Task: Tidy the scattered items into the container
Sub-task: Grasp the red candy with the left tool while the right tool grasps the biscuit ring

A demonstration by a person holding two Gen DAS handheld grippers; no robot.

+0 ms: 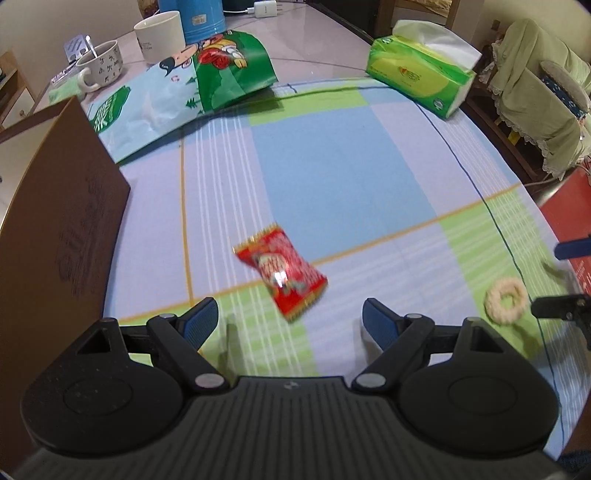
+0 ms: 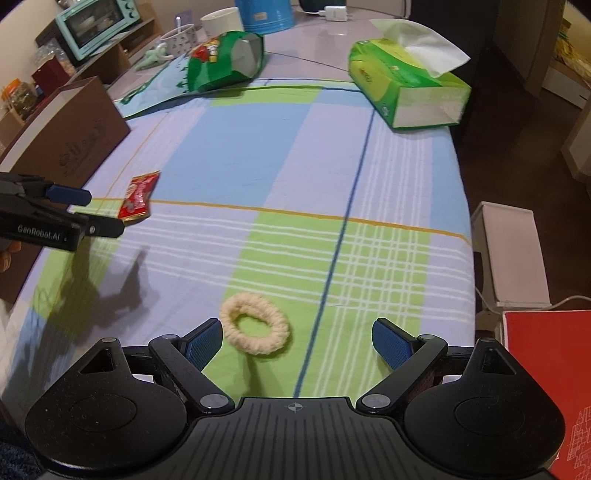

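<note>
A red snack packet [image 1: 281,272] lies flat on the checked cloth, just ahead of my left gripper [image 1: 290,317], which is open and empty above it. The same packet [image 2: 138,197] shows at the left of the right wrist view, beside the left gripper [image 2: 99,212]. A cream woven ring [image 2: 255,328] rests on a green square between the fingertips of my open right gripper [image 2: 297,341], nearer the left finger. That ring [image 1: 505,301] also appears far right in the left wrist view, with the right gripper's fingers [image 1: 574,249] beside it. A brown cardboard box [image 1: 55,236] stands at the left.
A green tissue pack [image 2: 402,88] sits at the far right of the cloth, and a green snack bag [image 2: 225,61] on a light blue bag at the far left. Mugs [image 1: 160,35] and a blue canister stand behind. A red box [image 2: 550,376] lies at the right edge.
</note>
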